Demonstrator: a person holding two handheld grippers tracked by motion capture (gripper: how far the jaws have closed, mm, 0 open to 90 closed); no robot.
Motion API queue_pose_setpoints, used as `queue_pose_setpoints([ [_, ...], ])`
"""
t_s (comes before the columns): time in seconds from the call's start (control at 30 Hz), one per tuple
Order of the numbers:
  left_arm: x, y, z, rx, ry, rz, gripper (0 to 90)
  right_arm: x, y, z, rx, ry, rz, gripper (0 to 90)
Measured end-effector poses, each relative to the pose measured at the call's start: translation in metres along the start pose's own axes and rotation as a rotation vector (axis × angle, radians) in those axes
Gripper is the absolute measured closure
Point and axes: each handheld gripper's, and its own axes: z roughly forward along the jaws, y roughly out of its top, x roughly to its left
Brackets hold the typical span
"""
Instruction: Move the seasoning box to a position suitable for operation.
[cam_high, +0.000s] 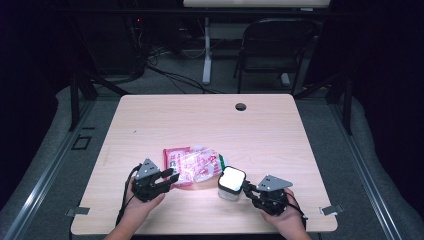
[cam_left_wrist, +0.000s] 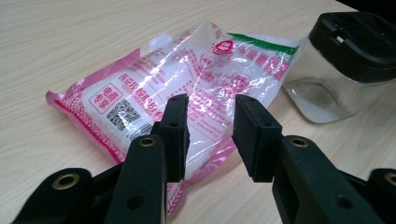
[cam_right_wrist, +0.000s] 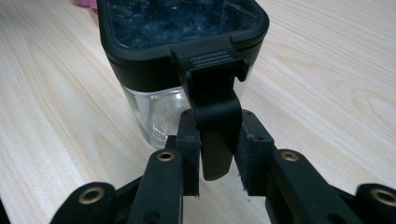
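Jaws of my right gripper clench the jar latch; left gripper parted above the bag. Jar base hidden. Bag lies flat on the surface, long axis toward the upright jar.

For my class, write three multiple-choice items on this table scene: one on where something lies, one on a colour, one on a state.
1. Where does the jar stand relative to the bag?
A. On top of it
B. Beside it, toward the right gripper
C. At the table's far edge

2. What colour is the bag's printing mainly?
A. Pink-red
B. Blue
C. Yellow

3. What do the right gripper's jaws have between them?
A. The bag's corner
B. Nothing
C. The jar lid's black latch

Answers: B, the high view shows the jar right of the bag; A, the left gripper view shows pink-red print; C, the right gripper view shows the pads on both sides of the latch.
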Motion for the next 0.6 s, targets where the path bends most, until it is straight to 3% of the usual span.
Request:
queue_pose_setpoints([
  [0.17, -0.005, 0.001, 0.001, 0.006, -0.011, 0.012, 65.7, -0.005, -0.001, -0.001, 0.000, -0.008, 0.049, 69.7],
  [0.23, -0.006, 0.001, 0.002, 0.006, -0.011, 0.021, 65.7, -0.008, -0.003, -0.002, -0.011, -0.025, 0.090, 69.0],
  [0.3, -0.008, 0.001, 0.002, 0.004, -0.012, 0.020, 65.7, -0.010, -0.003, -0.003, -0.005, -0.036, 0.096, 69.0],
  [0.33, -0.009, 0.002, 0.003, 0.006, -0.009, 0.024, 65.6, -0.012, -0.004, -0.003, -0.018, -0.051, 0.126, 69.4],
  [0.6, -0.013, 0.005, 0.009, 0.011, -0.008, 0.037, 65.4, -0.015, -0.003, -0.001, -0.006, -0.099, 0.160, 73.5],
])
